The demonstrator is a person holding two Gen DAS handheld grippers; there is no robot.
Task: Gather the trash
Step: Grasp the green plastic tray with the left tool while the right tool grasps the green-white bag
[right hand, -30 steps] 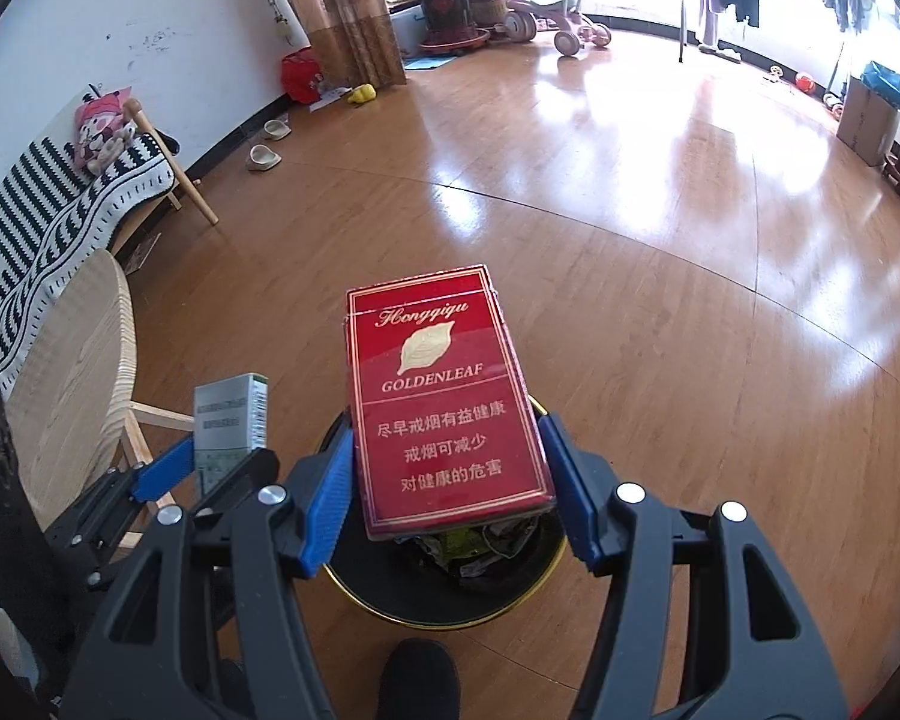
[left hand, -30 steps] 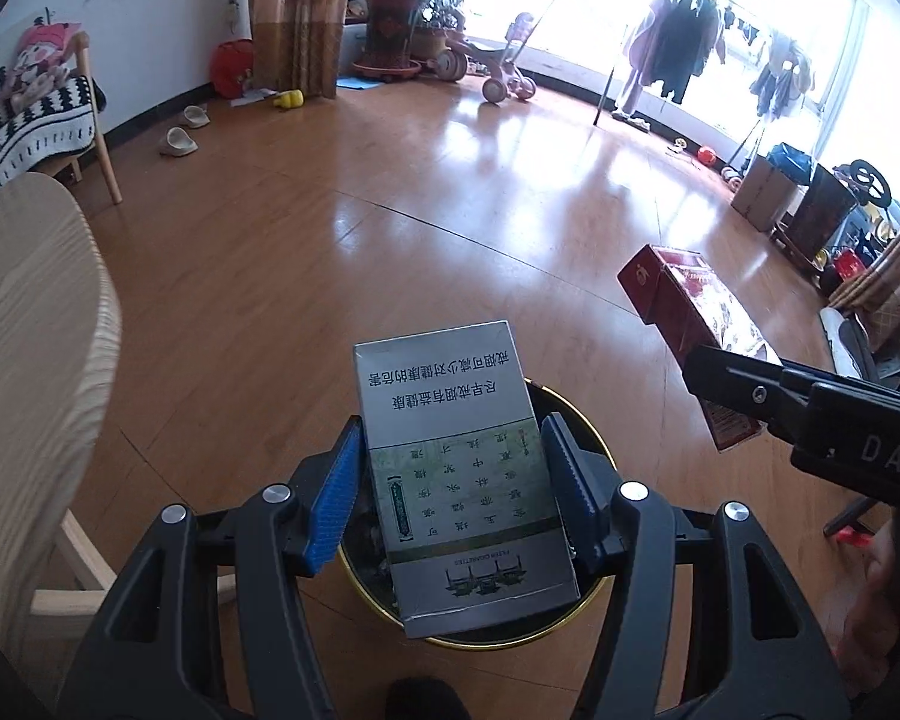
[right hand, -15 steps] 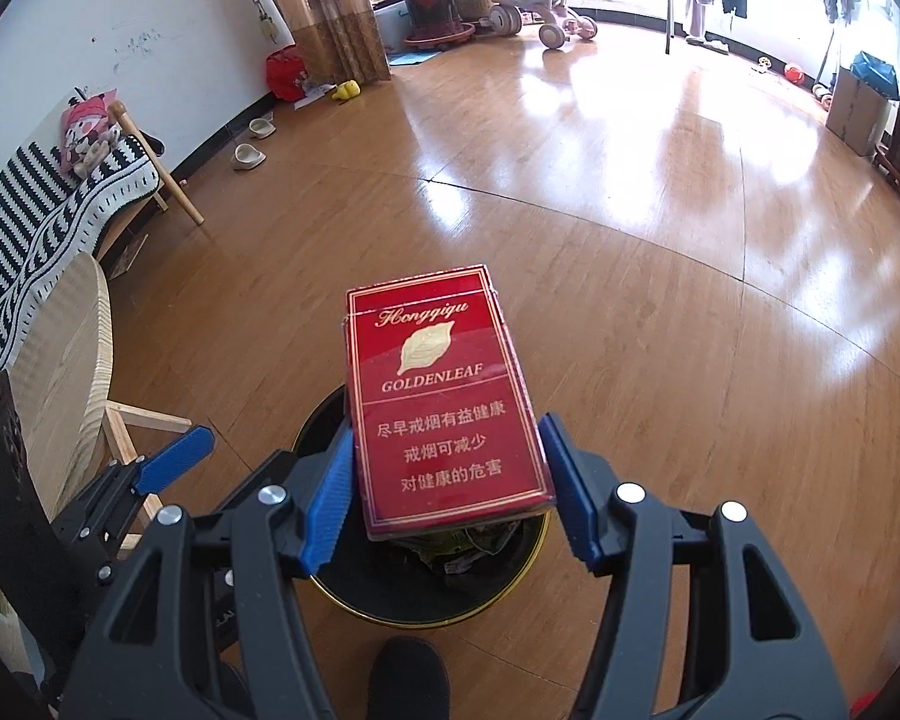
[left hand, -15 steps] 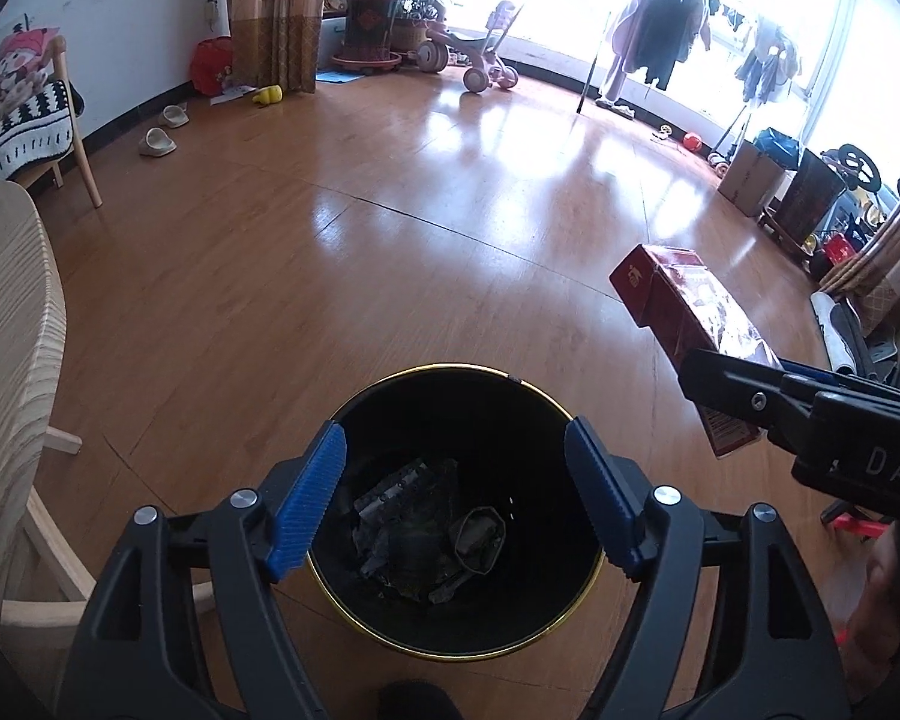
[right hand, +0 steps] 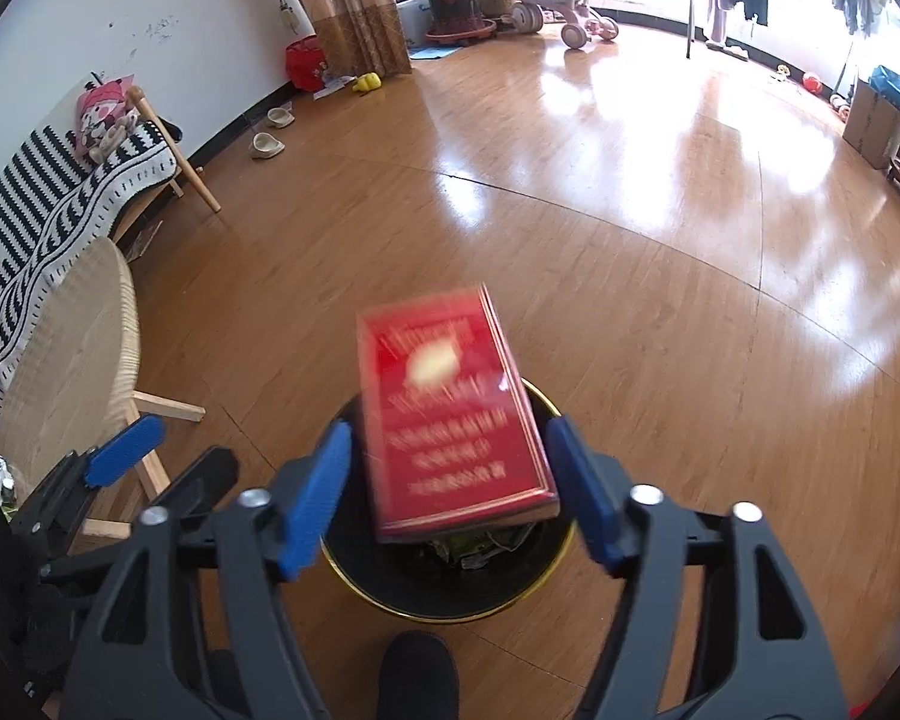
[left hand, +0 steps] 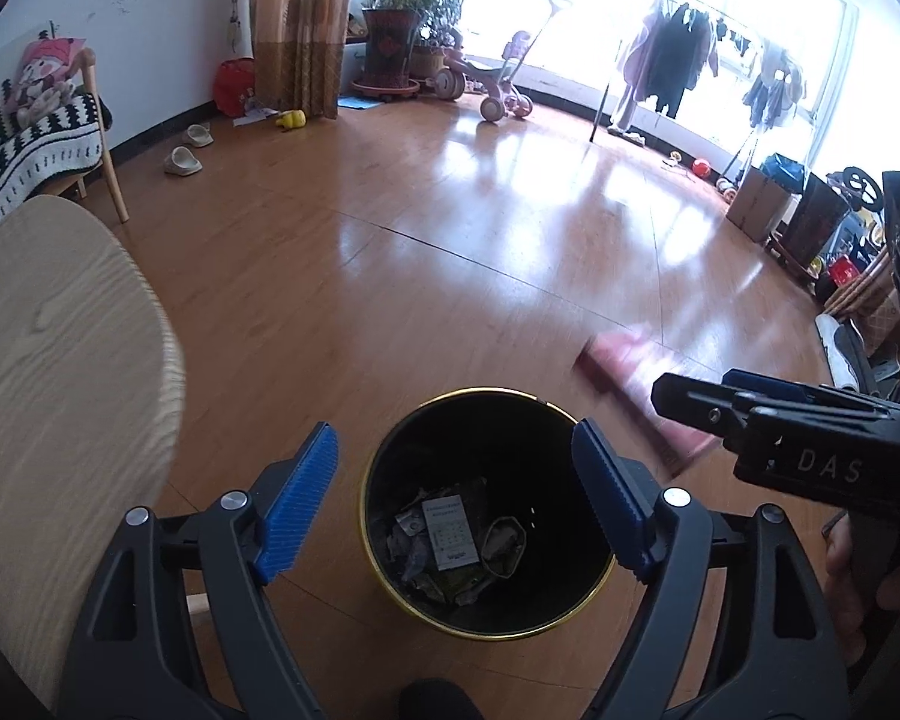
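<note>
A black bin with a gold rim [left hand: 390, 588] stands on the wooden floor, holding paper scraps and a white cigarette pack [left hand: 448, 531]. My left gripper [left hand: 456, 501] is open and empty above the bin. My right gripper [right hand: 450, 498] is open, its jaws apart from the red cigarette pack [right hand: 450, 414], which is blurred and falling over the bin [right hand: 354, 570]. The red pack also shows blurred in the left wrist view [left hand: 636, 396], beside the right gripper [left hand: 810, 438].
A light wooden round table [left hand: 48, 372] stands left of the bin. A bench with a striped blanket [right hand: 60, 210] lines the left wall. Slippers [left hand: 183, 161], plants, a tricycle and a clothes rack stand far back.
My left gripper let the white pack fall into the bin and stays open. My right gripper has just opened, and the red pack is dropping from it.
</note>
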